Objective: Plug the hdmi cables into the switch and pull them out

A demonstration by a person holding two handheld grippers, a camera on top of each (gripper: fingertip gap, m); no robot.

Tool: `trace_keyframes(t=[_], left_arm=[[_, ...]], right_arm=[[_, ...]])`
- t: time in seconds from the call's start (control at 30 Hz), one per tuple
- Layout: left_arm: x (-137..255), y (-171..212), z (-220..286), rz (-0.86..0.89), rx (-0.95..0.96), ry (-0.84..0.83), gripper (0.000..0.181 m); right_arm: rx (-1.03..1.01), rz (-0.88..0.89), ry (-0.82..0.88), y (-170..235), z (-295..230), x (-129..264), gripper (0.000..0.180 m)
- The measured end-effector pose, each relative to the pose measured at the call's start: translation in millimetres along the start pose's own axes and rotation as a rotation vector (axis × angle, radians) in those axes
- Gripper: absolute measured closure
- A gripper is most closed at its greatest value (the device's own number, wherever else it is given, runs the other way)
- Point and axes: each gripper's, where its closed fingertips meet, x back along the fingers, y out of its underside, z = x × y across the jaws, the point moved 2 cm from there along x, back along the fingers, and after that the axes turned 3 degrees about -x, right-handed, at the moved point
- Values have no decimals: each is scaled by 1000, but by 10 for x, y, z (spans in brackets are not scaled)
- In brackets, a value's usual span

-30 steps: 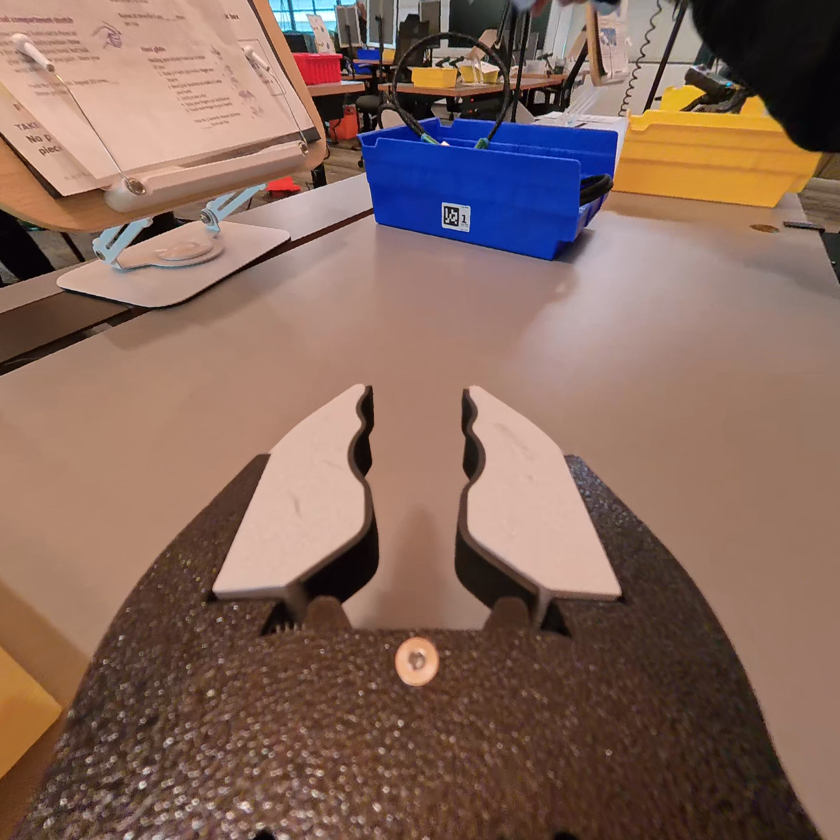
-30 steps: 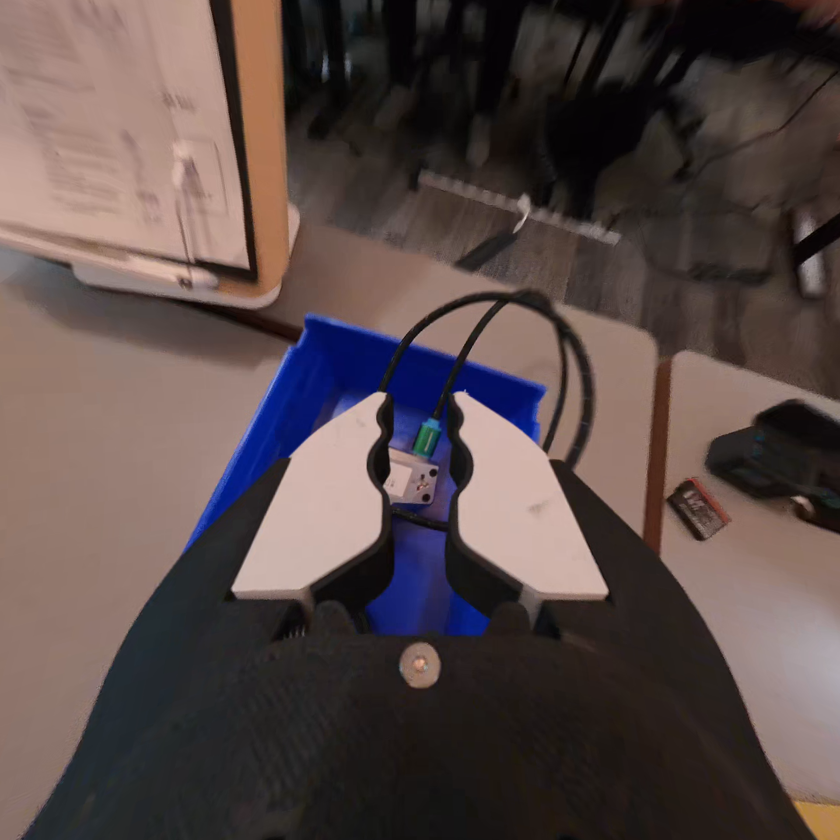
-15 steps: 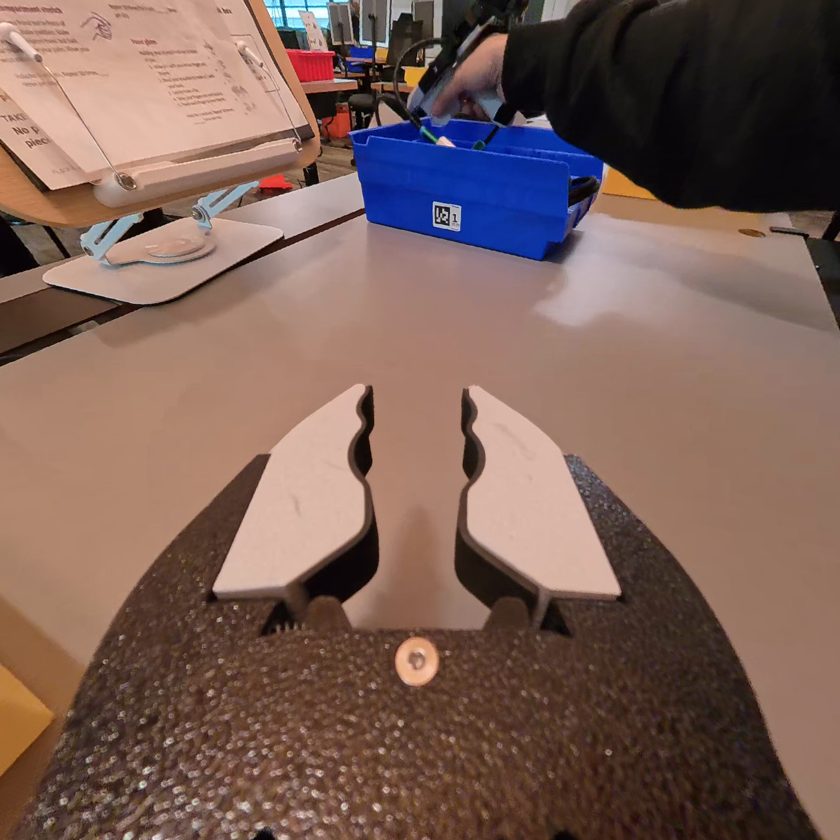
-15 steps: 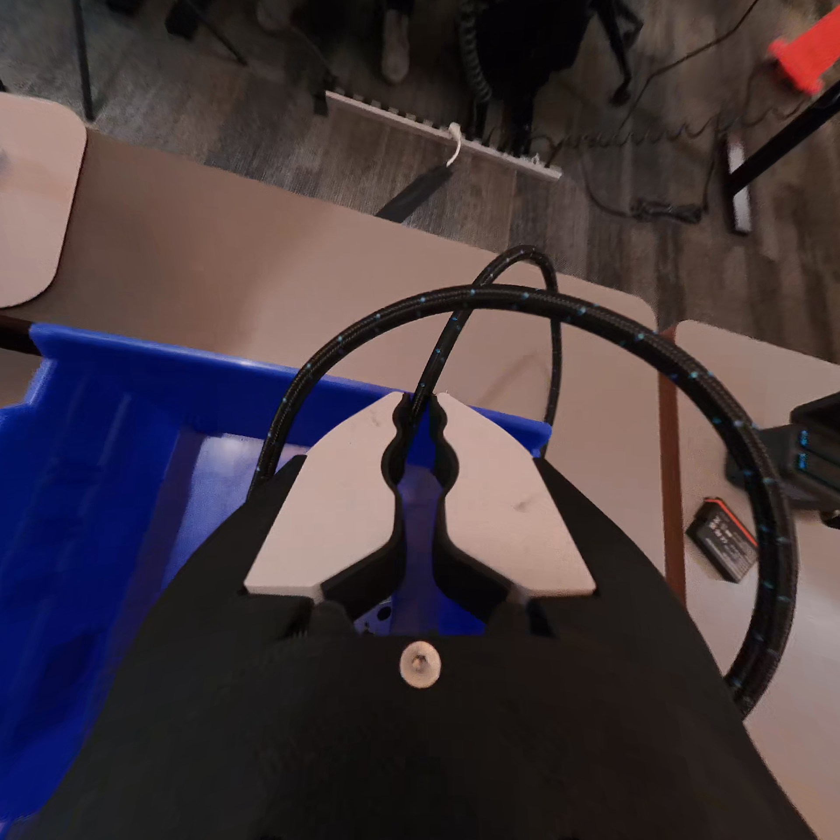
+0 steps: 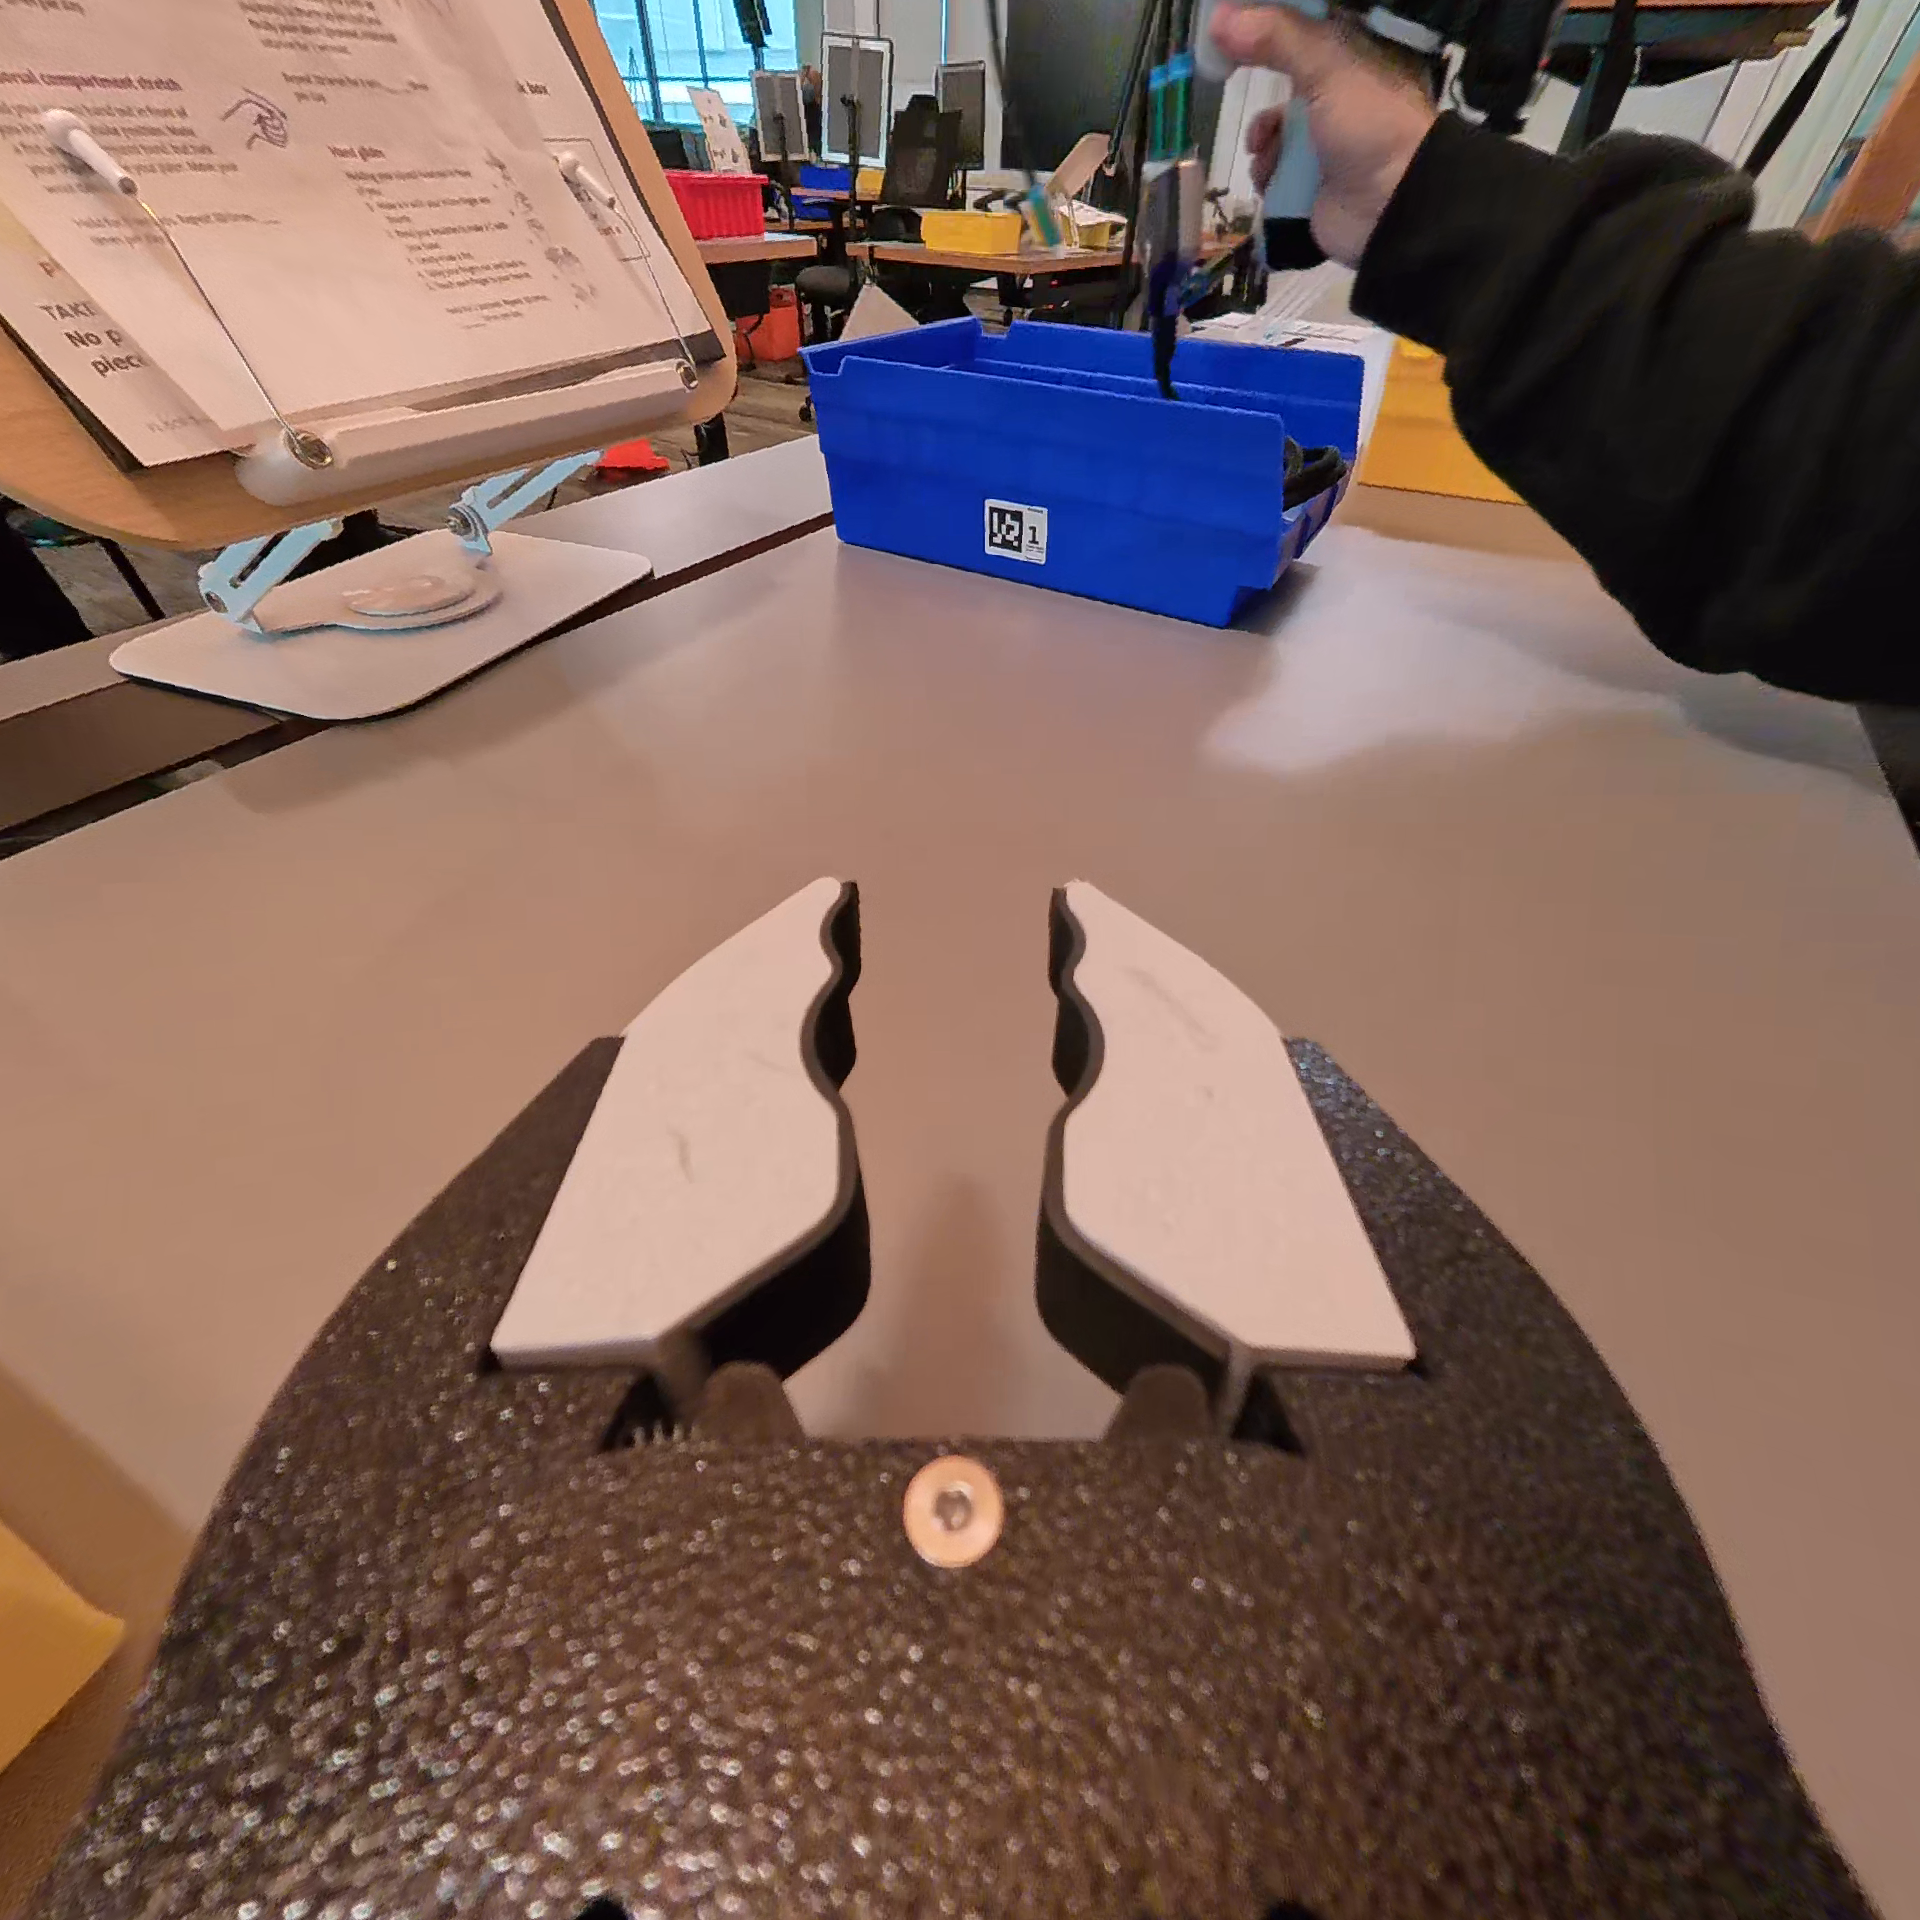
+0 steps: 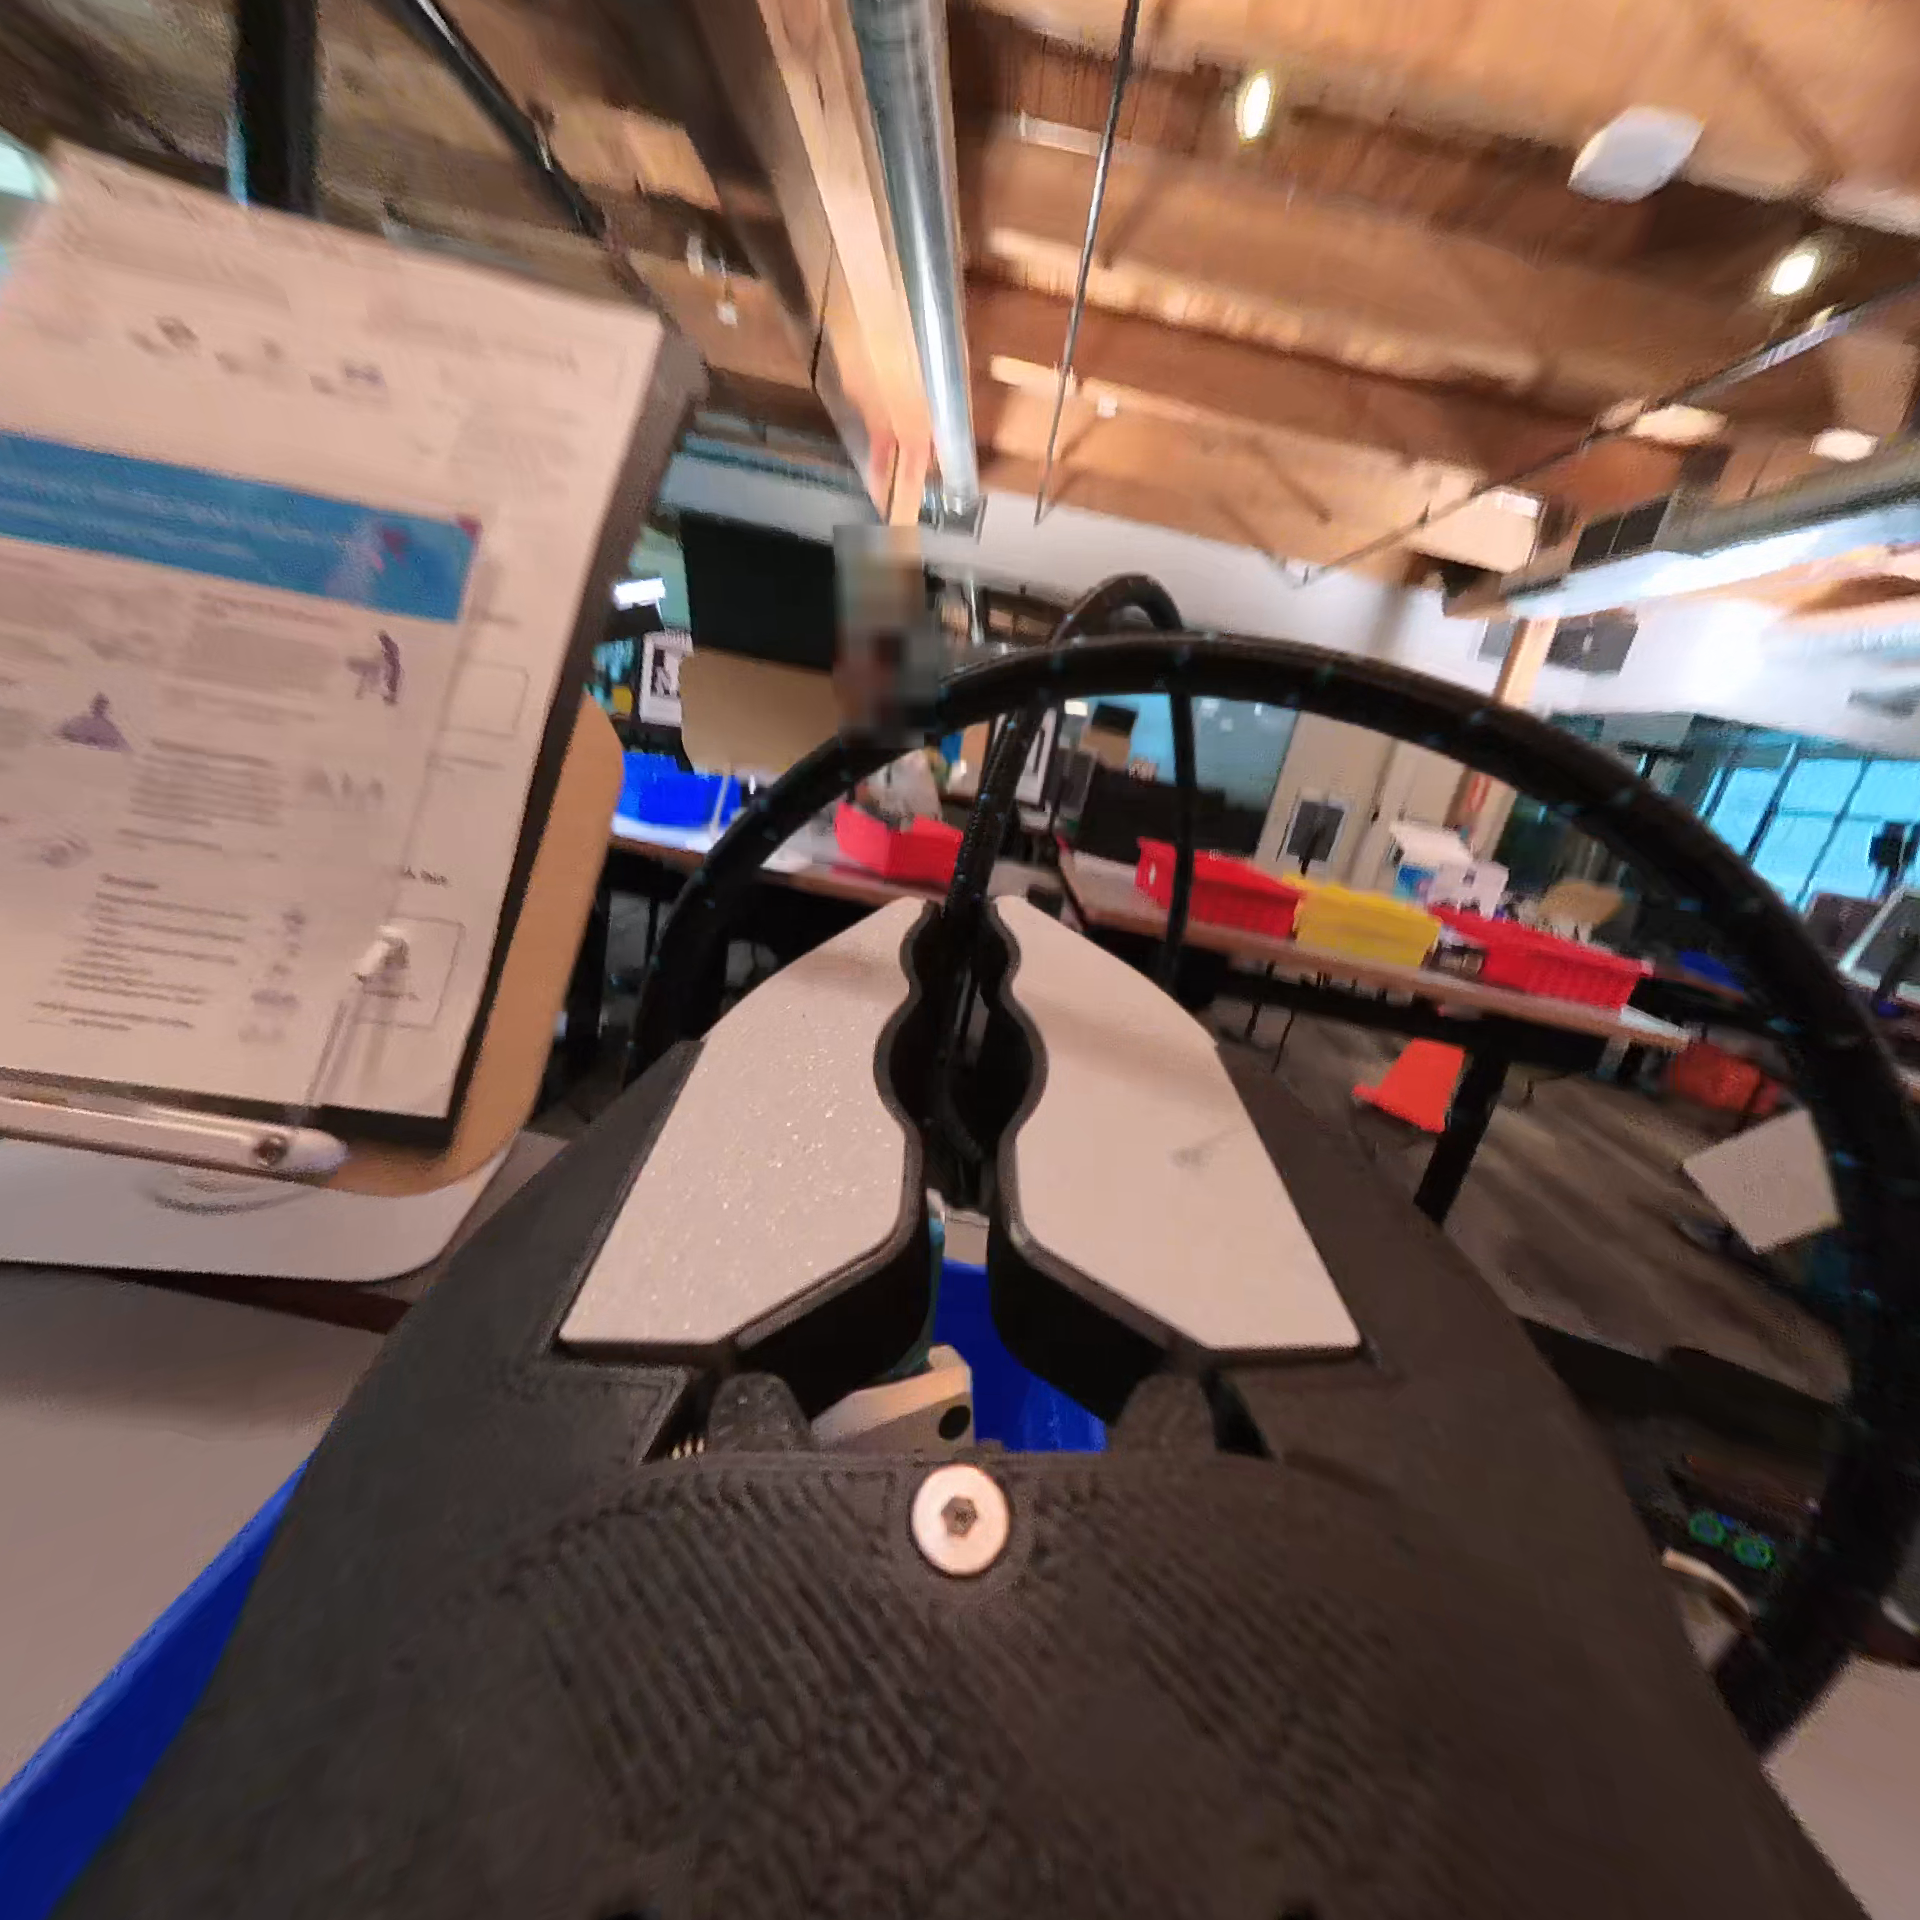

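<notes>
HDMI cable (image 6: 961, 940), blurred, apparently clamped in right gripper (image 6: 961, 920), now lifted above blue bin (image 5: 1081, 468); switch (image 6: 899, 1403) mostly hidden; left gripper (image 5: 951, 904) stays apart.

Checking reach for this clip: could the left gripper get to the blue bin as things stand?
Probably yes. The left gripper is open and empty, low over the grey table, with only bare tabletop between it and the blue bin. Above the bin, though, the person's sleeve and a hanging black cable crowd the space.

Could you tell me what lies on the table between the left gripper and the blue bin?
Nothing: in the left wrist view only bare grey table separates the left gripper from the blue bin.
</notes>
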Motion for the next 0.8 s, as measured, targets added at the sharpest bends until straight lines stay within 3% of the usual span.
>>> trace_keyframes(t=[0.17, 0.33, 0.47, 0.53, 0.6, 0.73, 0.8], left_arm=[[-1, 1, 0, -1, -5, -5, 146], [1, -1, 0, 1, -13, -14, 146], [3, -5, 1, 4, -20, -20, 146], [9, -9, -1, 10, -20, -22, 146], [14, -15, 0, 16, -21, -23, 147], [19, -18, 1, 20, -20, -21, 147], [23, -21, 3, 24, -21, -20, 147]], right_arm=[[-72, -131, -107, 106, -107, 155, 173], [-340, -345, -288, 466, -228, 2, 173], [-438, -497, -161, 782, -46, -162, 173], [-542, -525, -213, 863, -81, -212, 173], [-670, -591, -156, 985, -60, -234, 171], [-715, -754, -192, 1153, -272, -134, 140], [-685, -888, -359, 1190, -519, 24, 146]])
